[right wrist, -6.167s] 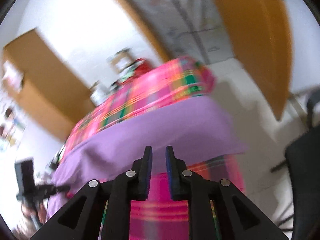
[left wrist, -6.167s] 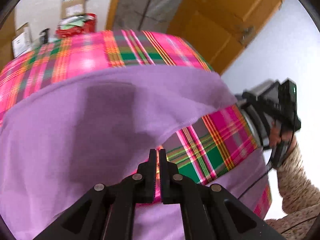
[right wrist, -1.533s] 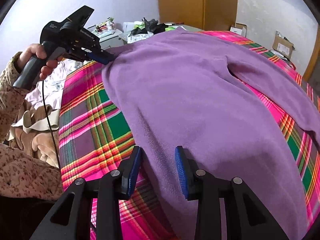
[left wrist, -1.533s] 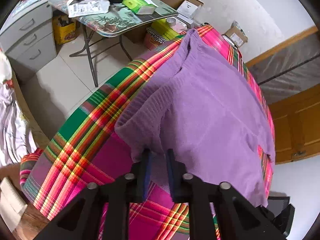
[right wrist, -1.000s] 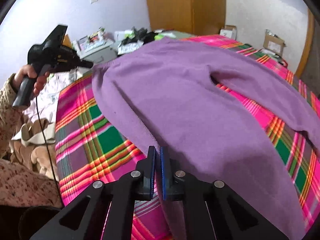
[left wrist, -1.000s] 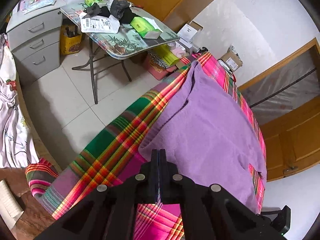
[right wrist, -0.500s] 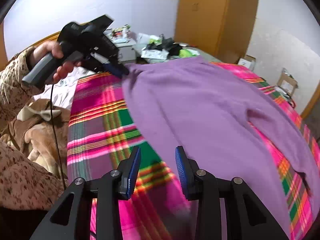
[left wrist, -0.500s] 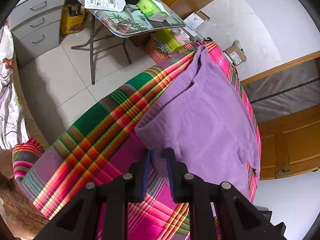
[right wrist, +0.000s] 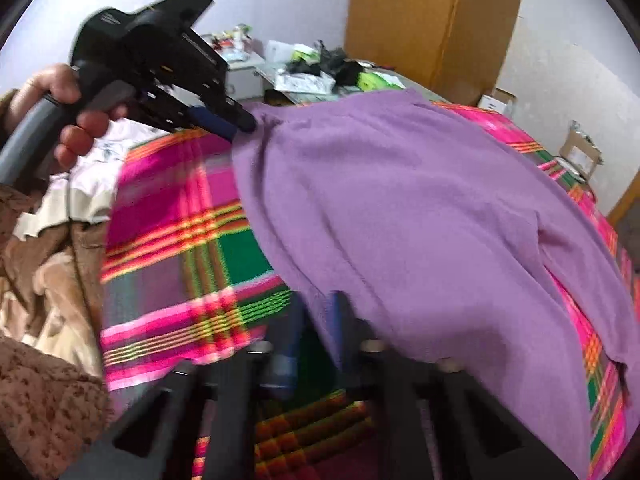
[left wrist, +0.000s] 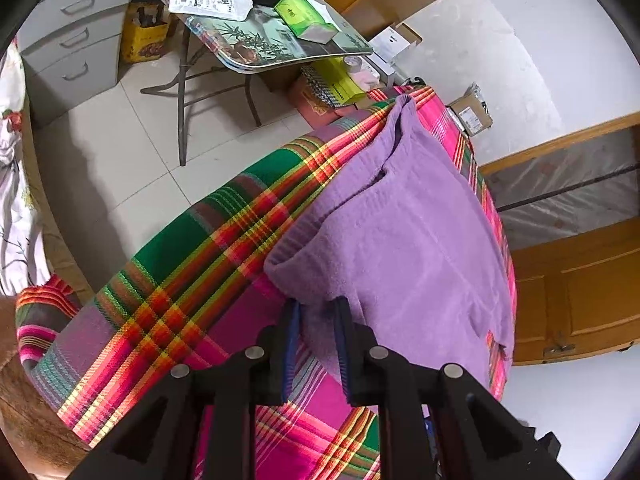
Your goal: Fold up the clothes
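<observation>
A purple fleece garment (left wrist: pixel 400 240) lies spread on a bed with a pink and green plaid cover (left wrist: pixel 180 280). In the left wrist view my left gripper (left wrist: pixel 316 332) is shut on the garment's thick near corner. The right wrist view shows that same gripper (right wrist: pixel 244 122) at the upper left, held by a hand (right wrist: pixel 68 96) and pinching the garment (right wrist: pixel 400 200) at its far corner. My right gripper (right wrist: pixel 318 324) is blurred at the bottom. Its jaws are closing on the garment's near edge, which lies between them over the plaid cover (right wrist: pixel 180 220).
A cluttered folding table (left wrist: pixel 260 48) and grey drawers (left wrist: pixel 72 40) stand beyond the bed's left side. Cardboard boxes (left wrist: pixel 470 114) sit by the far wall. A wooden wardrobe (right wrist: pixel 432 20) stands at the back. A brown blanket (right wrist: pixel 48 280) is heaped beside the bed.
The right gripper slid along the garment's near edge; its jaws stood wide half a second ago and have narrowed onto the fabric. The left gripper took the corner between its fingers and stays there.
</observation>
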`<action>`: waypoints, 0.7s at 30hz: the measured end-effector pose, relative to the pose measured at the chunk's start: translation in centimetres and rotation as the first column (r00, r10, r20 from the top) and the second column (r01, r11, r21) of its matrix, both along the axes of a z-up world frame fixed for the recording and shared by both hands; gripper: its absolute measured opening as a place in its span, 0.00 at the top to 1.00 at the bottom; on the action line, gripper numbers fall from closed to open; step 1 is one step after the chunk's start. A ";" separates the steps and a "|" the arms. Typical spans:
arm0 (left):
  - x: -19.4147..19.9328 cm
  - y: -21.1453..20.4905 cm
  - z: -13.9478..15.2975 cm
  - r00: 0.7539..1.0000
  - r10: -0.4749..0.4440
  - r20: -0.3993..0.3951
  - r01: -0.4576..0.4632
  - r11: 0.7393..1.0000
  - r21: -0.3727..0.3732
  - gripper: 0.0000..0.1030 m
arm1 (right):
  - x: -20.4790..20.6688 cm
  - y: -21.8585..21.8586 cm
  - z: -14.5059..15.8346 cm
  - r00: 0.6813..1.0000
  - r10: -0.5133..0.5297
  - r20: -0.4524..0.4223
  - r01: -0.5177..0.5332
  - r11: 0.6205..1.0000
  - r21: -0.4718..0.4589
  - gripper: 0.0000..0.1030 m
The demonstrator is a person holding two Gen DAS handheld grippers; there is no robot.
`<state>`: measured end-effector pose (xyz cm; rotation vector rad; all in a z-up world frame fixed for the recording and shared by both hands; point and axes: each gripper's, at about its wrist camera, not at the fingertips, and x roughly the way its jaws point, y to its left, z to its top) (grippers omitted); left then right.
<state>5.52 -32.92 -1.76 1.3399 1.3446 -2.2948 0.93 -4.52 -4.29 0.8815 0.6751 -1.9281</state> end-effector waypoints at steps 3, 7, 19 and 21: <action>0.2 0.0 -0.1 1.000 0.008 -0.021 -0.008 1.000 0.001 0.87 | 0.1 0.0 0.2 1.000 -0.003 0.001 0.003 1.000 0.001 0.96; 0.8 -0.2 -0.1 0.998 0.009 -0.055 -0.010 1.000 -0.011 0.94 | 1.8 -0.3 1.0 0.999 0.055 -0.003 -0.055 0.998 -0.018 0.97; 2.9 -1.0 -0.3 0.995 0.048 -0.088 -0.047 0.999 0.012 0.97 | 3.1 0.5 0.8 0.995 0.062 0.074 -0.060 0.998 -0.035 0.98; 3.1 -1.1 -0.4 0.994 0.055 -0.091 -0.054 0.998 0.012 0.98 | 3.1 0.6 0.9 0.995 0.061 0.073 -0.058 0.997 -0.041 0.98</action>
